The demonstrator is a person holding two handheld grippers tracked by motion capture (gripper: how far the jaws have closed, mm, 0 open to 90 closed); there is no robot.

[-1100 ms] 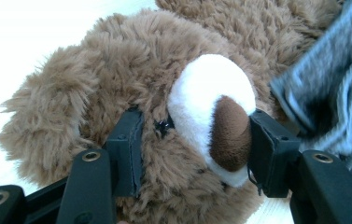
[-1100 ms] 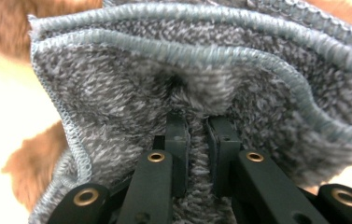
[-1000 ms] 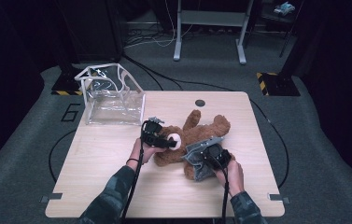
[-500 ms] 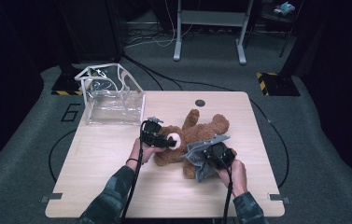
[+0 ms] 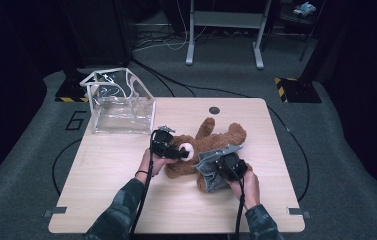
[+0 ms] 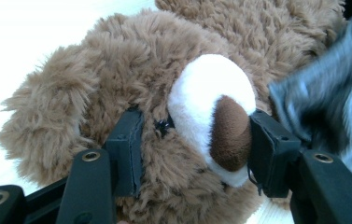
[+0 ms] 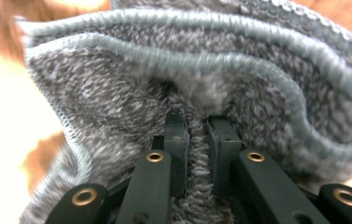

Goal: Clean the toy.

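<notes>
Mid-table, right of the clear bag (image 5: 121, 102), the left gripper (image 6: 194, 140) is clamping the teddy bear's head (image 6: 164, 107), while the right gripper (image 7: 197, 140) is pinching its grey garment (image 7: 201, 79); tugging risks the fabric slipping free.

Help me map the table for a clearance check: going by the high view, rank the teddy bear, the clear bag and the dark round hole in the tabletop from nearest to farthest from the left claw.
1. Teddy bear: its head sits between the left claw jaws, mid-table.
2. Dark round hole: beyond the bear, near the far edge.
3. Clear bag: far left corner, upright.
The hole and bag are fairly close to call.
</notes>
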